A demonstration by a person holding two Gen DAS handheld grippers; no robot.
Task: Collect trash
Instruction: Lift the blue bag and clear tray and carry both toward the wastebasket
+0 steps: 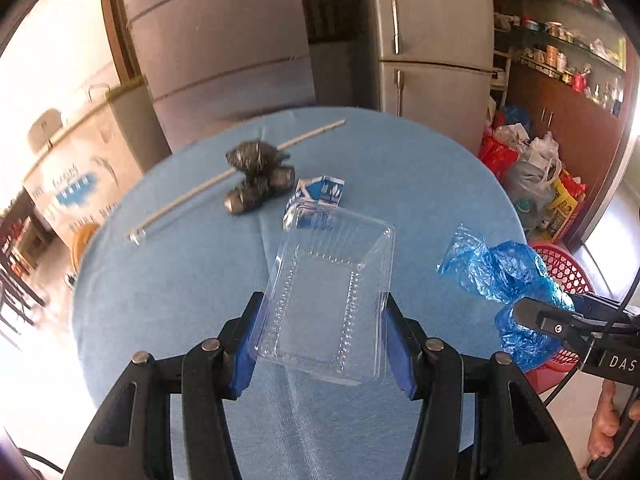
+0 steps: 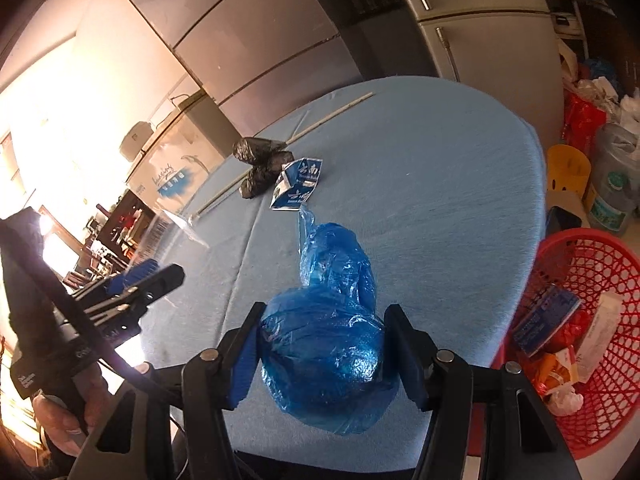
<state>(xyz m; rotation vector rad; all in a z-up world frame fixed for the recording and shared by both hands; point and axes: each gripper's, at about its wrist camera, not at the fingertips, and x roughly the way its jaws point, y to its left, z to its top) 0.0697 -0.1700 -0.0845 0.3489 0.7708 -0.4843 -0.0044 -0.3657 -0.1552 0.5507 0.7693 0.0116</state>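
Observation:
My left gripper (image 1: 322, 312) is shut on a clear plastic clamshell tray (image 1: 328, 296), held above the blue tablecloth (image 1: 168, 280). My right gripper (image 2: 324, 320) is shut on a crumpled blue plastic bag (image 2: 332, 332), also off the cloth; in the left wrist view the same blue bag (image 1: 496, 268) hangs at the right in the right gripper (image 1: 536, 316). Further back on the table lie a blue and white carton (image 2: 296, 184), a wad of black plastic bags (image 2: 262, 166) and a long thin white stick (image 2: 320, 122). The left gripper (image 2: 160, 276) shows at the left of the right wrist view.
A red mesh basket (image 2: 600, 292) with several scraps in it stands on the floor right of the table. Behind it are a yellow stool (image 2: 568, 168), a large water jug (image 2: 616, 184) and piled bags (image 1: 520, 156). A grey fridge (image 1: 432, 36) stands behind the table.

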